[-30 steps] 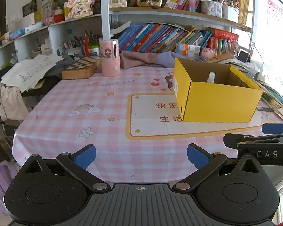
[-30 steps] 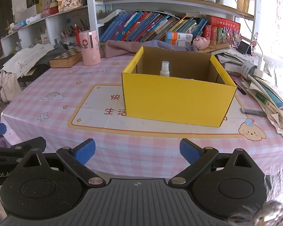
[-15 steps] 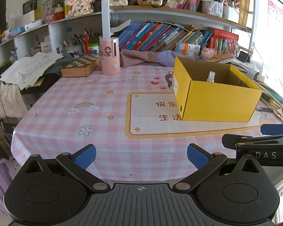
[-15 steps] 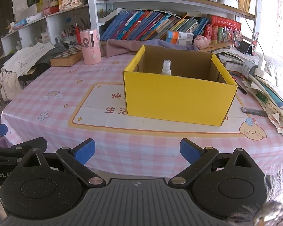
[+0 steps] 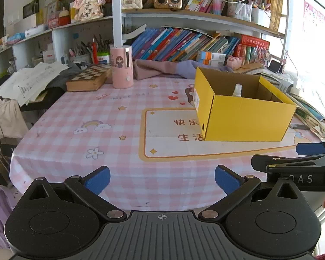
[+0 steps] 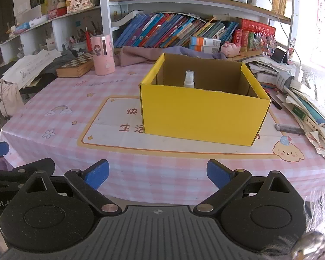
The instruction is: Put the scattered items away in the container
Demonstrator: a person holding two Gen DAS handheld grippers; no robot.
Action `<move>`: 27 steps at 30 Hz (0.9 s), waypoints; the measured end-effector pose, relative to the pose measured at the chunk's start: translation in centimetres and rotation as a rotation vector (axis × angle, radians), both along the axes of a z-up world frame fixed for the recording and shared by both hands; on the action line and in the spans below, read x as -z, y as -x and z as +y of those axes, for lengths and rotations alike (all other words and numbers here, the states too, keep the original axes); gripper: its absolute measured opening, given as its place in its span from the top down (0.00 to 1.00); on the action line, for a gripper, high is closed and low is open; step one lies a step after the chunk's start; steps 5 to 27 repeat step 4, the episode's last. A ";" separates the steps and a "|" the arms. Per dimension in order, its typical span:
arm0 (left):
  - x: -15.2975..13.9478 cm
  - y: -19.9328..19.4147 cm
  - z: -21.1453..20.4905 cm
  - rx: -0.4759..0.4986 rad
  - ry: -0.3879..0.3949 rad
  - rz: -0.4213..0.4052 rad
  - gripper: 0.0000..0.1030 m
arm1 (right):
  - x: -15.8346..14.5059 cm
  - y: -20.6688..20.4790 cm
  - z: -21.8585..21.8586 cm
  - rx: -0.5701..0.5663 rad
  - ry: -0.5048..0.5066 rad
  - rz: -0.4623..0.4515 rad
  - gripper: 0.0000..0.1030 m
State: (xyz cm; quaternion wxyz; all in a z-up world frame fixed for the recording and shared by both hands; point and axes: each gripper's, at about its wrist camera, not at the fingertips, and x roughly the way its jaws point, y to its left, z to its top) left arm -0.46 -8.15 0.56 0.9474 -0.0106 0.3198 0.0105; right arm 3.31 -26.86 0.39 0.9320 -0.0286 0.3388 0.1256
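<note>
An open yellow cardboard box point(image 6: 203, 112) stands on the pink checked tablecloth point(image 6: 60, 119); the left wrist view has the same box point(image 5: 244, 117) at centre right. A small white spray bottle point(image 6: 189, 79) stands upright inside it, its top showing over the rim, and appears as the bottle point(image 5: 237, 90) in the left view too. My left gripper point(image 5: 162, 179) is open and empty, held back at the table's near edge. My right gripper point(image 6: 158, 173) is also open and empty, in front of the box and well short of it.
A pink cylindrical holder point(image 5: 121, 66) and a chessboard box point(image 5: 87, 79) stand at the back left, with cloth point(image 6: 138, 57) behind the box. Stacked books and papers point(image 6: 307, 110) crowd the right edge beside a dark flat bar point(image 6: 289, 128). Full shelves line the back.
Both grippers have drawn back slightly from the table, so the box looks a little farther off. Their jaws stay wide apart and empty.
</note>
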 end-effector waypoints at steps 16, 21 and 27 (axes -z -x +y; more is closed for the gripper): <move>-0.1 -0.1 -0.1 0.004 -0.006 -0.002 0.00 | 0.0 -0.1 -0.1 0.001 0.000 0.001 0.06; -0.1 -0.1 -0.1 0.004 -0.006 -0.002 0.00 | 0.0 -0.1 -0.1 0.001 0.000 0.001 0.06; -0.1 -0.1 -0.1 0.004 -0.006 -0.002 0.00 | 0.0 -0.1 -0.1 0.001 0.000 0.001 0.06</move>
